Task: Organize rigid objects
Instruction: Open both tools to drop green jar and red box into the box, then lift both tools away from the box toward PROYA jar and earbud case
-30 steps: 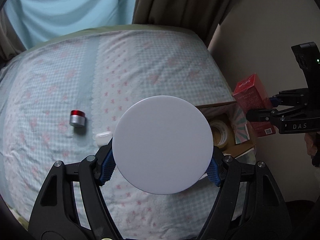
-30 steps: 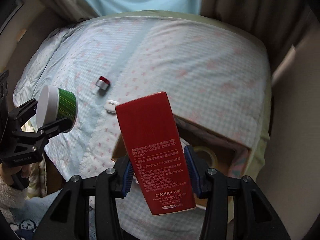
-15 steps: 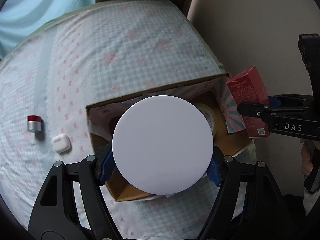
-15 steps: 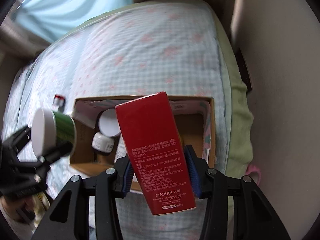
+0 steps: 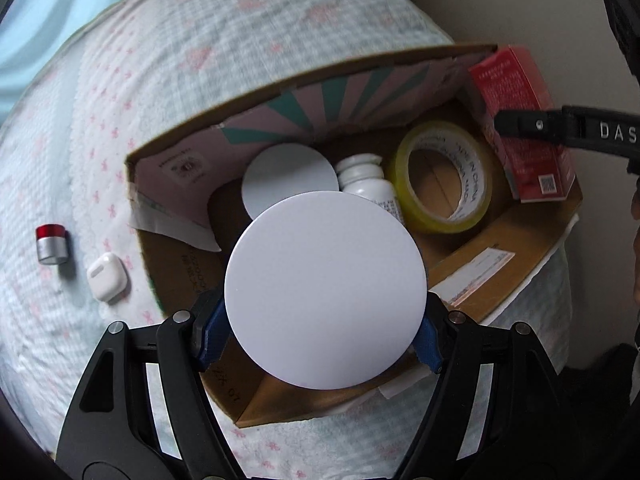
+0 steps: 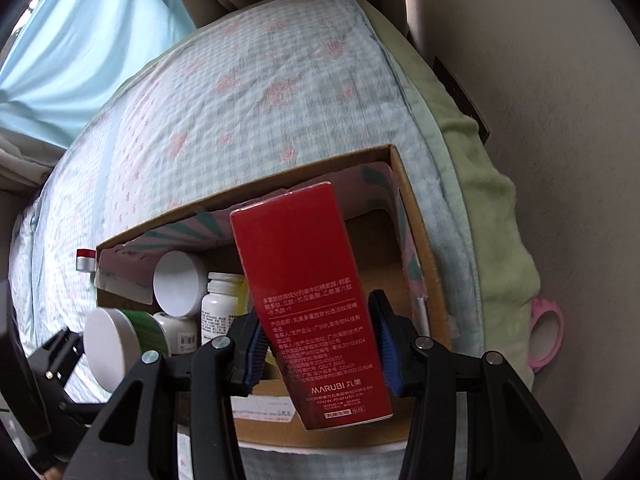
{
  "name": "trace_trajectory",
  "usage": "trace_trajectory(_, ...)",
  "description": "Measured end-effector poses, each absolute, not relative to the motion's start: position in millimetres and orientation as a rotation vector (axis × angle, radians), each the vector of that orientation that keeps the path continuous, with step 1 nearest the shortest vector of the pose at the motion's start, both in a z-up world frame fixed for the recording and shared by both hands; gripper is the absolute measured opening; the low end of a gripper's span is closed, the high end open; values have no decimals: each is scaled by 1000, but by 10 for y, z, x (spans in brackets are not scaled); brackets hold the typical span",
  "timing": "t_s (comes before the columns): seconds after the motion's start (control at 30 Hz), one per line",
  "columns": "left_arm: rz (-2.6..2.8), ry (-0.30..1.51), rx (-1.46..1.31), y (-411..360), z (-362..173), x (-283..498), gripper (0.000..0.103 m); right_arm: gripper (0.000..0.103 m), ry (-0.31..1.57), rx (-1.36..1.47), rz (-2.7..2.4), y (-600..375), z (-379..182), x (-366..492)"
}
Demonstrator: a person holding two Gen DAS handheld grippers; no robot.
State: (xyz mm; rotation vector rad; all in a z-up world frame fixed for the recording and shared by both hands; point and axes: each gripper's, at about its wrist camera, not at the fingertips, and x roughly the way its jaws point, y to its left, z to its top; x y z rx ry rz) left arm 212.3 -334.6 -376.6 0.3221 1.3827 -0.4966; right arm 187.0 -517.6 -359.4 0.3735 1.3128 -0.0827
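Two items held over my open cardboard box (image 5: 472, 268).
My green jar (image 6: 136, 336), white lid facing out, and my tall red carton (image 6: 316, 304), upright with a slight tilt, both hang above the box on the bed.

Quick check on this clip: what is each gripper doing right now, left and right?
Left gripper: closed on the white-lidded green jar, over the cardboard box.
Right gripper: closed on the red carton, over the same box.

box (image 5: 472, 268): tape roll (image 5: 444, 178) right of bottle (image 5: 370, 184) | earbud case (image 5: 107, 276) left, outside
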Motion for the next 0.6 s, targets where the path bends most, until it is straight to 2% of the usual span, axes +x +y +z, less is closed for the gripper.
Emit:
trace_trajectory(0.27, -511, 1394, 362, -3379, -3838, 2104, 72, 44, 1349, 328, -113, -5133, -3679, 1905)
trace_trajectory(0.3, -513, 1414, 348, -3388, -3849, 2118, 74, 47, 1341, 332, -115, -5142, -3654, 1886)
trace_trajectory(0.33, -512, 1413, 332, -3379, -3816, 2126, 91, 63, 1335, 333, -118, -5152, -3624, 1868)
trace_trajectory(0.37, -504, 1396, 325, -3363, -3759, 2114, 103, 77, 1331, 327, -126, -5159, -3588, 1846)
trace_trajectory(0.4, -501, 1366, 315, -3339, -3677, 2093, 103, 102, 1311, 337, -104, -5165, -3528, 1804)
trace_trajectory(0.6, -490, 1330, 306, -3239, -3446, 1978, 103, 103, 1259, 378, -75, -5176, -3440, 1699)
